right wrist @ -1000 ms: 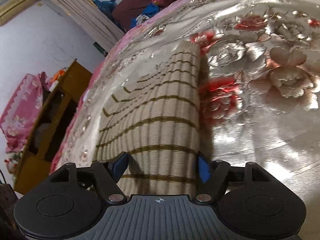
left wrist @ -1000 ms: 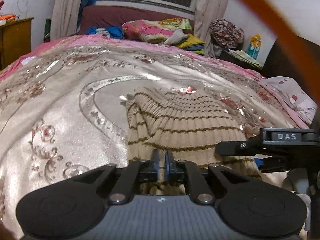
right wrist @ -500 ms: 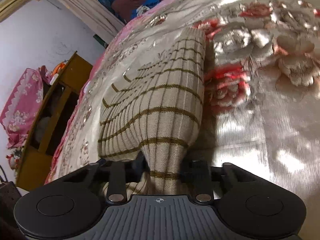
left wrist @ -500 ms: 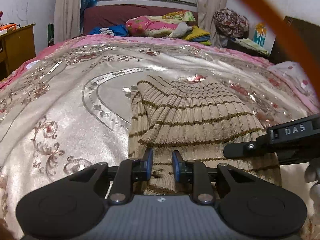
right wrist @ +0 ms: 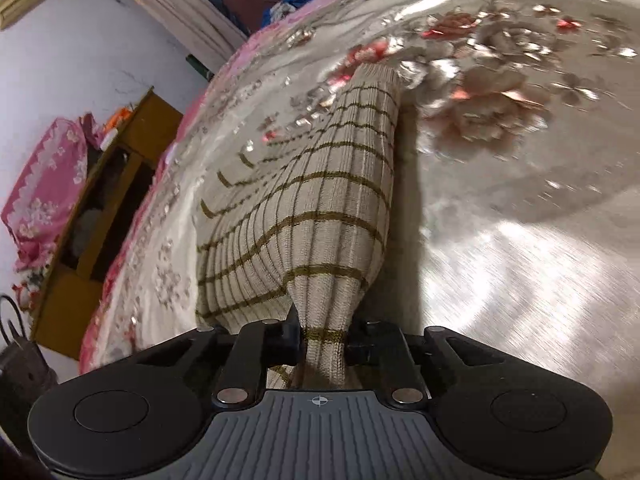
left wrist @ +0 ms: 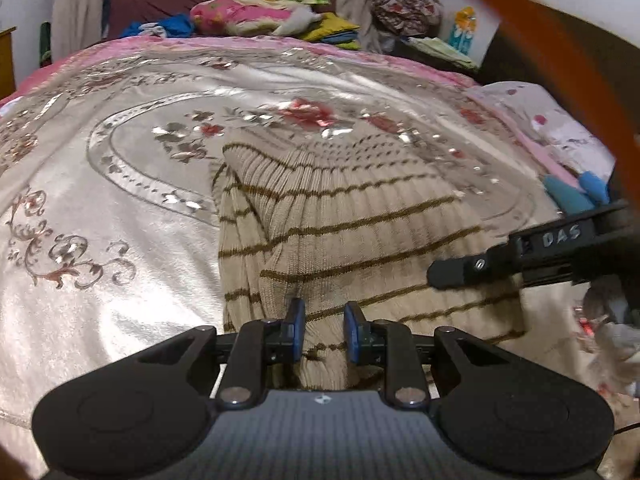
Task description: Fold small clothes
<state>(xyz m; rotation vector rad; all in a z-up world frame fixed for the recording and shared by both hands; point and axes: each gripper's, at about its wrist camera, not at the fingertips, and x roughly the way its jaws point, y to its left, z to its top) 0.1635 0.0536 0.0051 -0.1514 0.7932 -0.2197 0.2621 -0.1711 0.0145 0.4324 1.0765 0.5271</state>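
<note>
Sweater (left wrist: 344, 216) lies on the bedspread (left wrist: 120, 208), long axis running away from both grippers toward the far end of the bed; near hem is at the grippers, far end still flat on the cover.

L gripper (left wrist: 322, 330): near hem bunched between the blue pads, gap looks filled w/ knit, so reads as clamped on the sweater. Opened slightly within the last sec, fabric still between.

R gripper (right wrist: 322, 340): jaws just closed in, now pinching a gathered neck of the sweater; fabric fans out from the pinch and is raised off the cover.

R gripper also shows at the right edge of the left view, beside the L one along the same hem.

Judgement: next move likely carries the near hem fwd along the long axis onto the far end. Both hands equally near, so need to travel together or the fold skews.
</note>
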